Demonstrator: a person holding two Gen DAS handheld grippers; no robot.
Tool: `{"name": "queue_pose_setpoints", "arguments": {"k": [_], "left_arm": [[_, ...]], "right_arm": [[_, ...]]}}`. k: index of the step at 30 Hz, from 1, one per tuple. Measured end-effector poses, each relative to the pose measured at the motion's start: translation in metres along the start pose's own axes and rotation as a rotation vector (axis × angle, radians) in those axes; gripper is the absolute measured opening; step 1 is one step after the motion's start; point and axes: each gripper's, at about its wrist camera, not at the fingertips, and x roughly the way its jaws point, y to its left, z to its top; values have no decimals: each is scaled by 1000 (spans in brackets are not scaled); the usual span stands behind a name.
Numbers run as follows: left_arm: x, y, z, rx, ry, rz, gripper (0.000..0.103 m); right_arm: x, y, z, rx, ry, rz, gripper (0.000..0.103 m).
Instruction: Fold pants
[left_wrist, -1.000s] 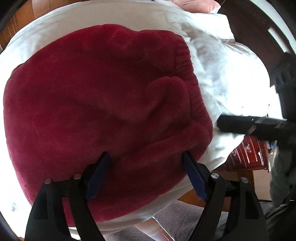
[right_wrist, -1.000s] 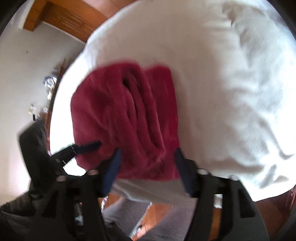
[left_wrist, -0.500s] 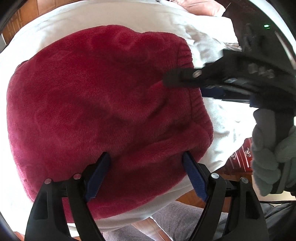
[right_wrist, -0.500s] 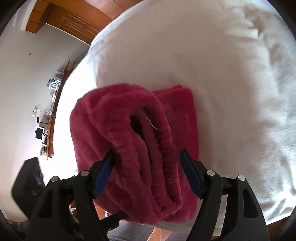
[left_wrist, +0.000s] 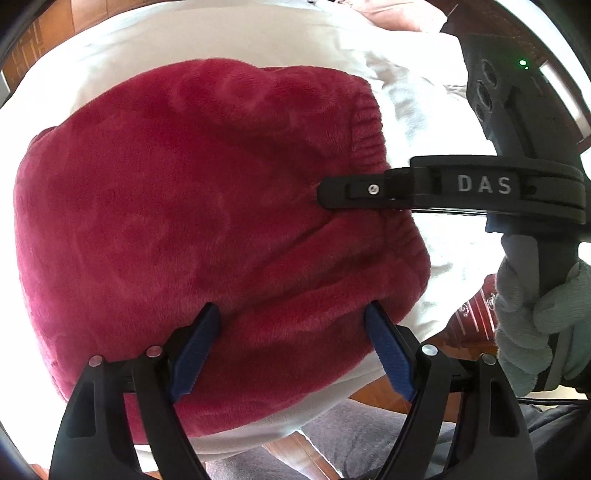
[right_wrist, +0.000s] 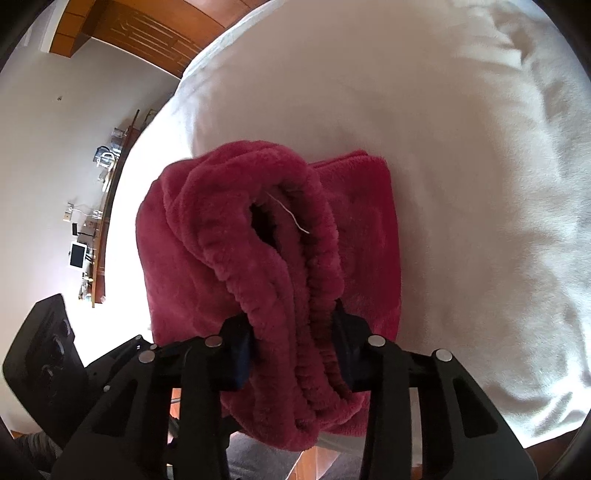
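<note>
I see the red fluffy pants (left_wrist: 192, 221) lying folded on the white bed cover (left_wrist: 229, 40), right under and in front of my left gripper (left_wrist: 291, 350). My left gripper hangs over the near edge of the pants with its two blue pads (left_wrist: 194, 350) spread wide, one on each side, and the soft cloth shows between them. The pads do not squeeze anything. My right gripper (right_wrist: 291, 343) is at the end of the pants with the stretchy waistband (right_wrist: 295, 295). Its jaws are closing, and the thick bunched band sits between them, with the pads pushing into the fluff on both sides, so it is gripping the band. In the right wrist view the band rises from the gripper like a loop, with a dark opening (right_wrist: 260, 221) in the middle and a thin white thread (right_wrist: 291, 214) sticking out. The rest of the pants lies flat past the gripper and a bit to its right side, on the white cover. From the left wrist view, the right gripper comes in from the right side as a long black finger (left_wrist: 354, 190), and its tip is pressed into the waistband end of the pants. A hand in a pale grey glove (left_wrist: 539, 325) holds that gripper's handle. Near the bottom of the left wrist view, just past the bed edge, I can see some grey cloth (left_wrist: 362, 435) and a bit of brown wood floor (left_wrist: 391, 387).
</note>
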Motion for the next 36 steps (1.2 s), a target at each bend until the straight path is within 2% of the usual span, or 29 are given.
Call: {"name": "queue_pose_setpoints", "arguments": {"k": [6,12,17,20,22,23,24,36], "left_arm": [[-14,-11,3,69,-21,2,80],[-15,-9,2,95,-19,17,80],[-19,3,0,76,-10,41,80],[-24,8,2,63,-15,56,80],[-29,12,5,56,-22,72,81],[-31,15,6,53,-25,86,81],[-30,18,5,53,-27,97,81],[-36,49,12,36,-16,156,81]], "right_arm": [[-16,-11,-7,22,-10,-26,35],[22,-31,-9,58,15,-83,37],[34,-37,-4,73,13,-73,40],[34,-43,-6,88,14,-57,46],[33,-46,-7,107,13,-61,54],[34,-48,-6,113,13,-76,65],[35,-49,-5,118,14,-90,70],[37,-59,-3,147,16,-93,76]]}}
